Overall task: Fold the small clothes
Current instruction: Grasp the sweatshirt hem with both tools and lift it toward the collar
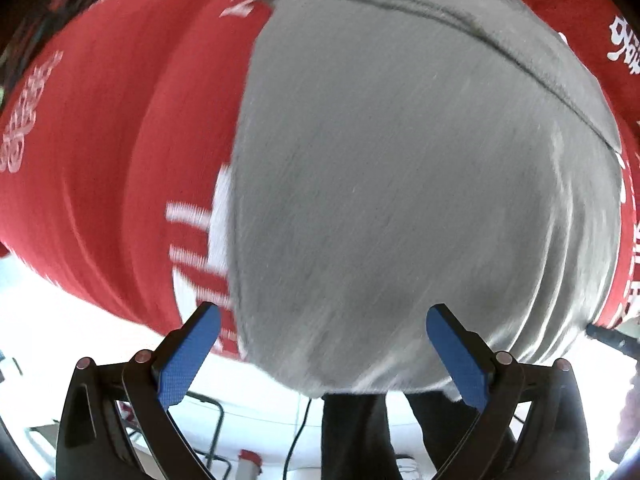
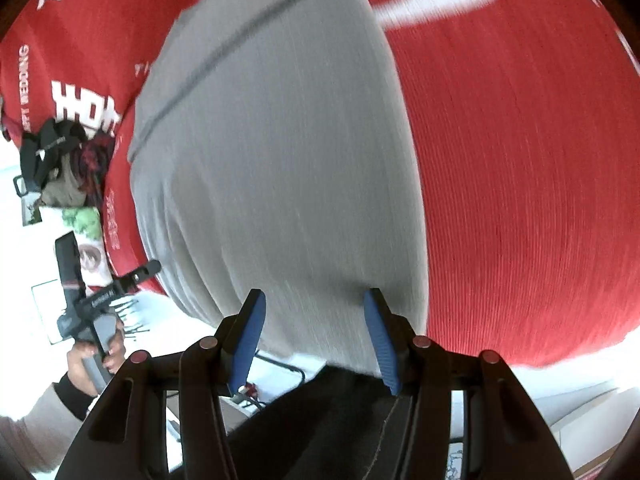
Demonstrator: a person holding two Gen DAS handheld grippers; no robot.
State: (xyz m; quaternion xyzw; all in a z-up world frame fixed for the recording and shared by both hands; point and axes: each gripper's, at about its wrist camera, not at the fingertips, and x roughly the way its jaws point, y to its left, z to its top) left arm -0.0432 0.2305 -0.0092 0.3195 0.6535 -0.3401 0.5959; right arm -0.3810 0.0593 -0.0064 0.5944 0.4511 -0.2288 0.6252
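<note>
Clearly the grey garment (image 1: 400, 200) is the piece to fold: a soft knit, spread flat on the red printed cloth (image 1: 100, 160) that covers the surface, with its lower hem hanging at the near edge in both wrist views. A stitched seam (image 1: 440, 12) crosses it toward the far side. What kind of garment it is I cannot tell from this close.

The left gripper (image 1: 324, 356) hangs over the garment's near end with its blue pads spread wide and nothing between them. The right gripper (image 2: 316, 340) stands about half open above the near hem, its jaws also empty, though the fabric lies just beyond the pads. In the right wrist view the person's left hand (image 2: 94, 354) shows at the near left corner, gripping the other tool's handle.

Judging by its drape and fine wrinkles, the fabric is light and limp, so it will sag and bunch unless taken at two points. The near corners of the hem look like the best hold: pinch a small tuck of cloth at each, lift only a little, and carry the edge over toward the far seam, keeping it taut between the grippers so the red cloth beneath is not dragged along
</note>
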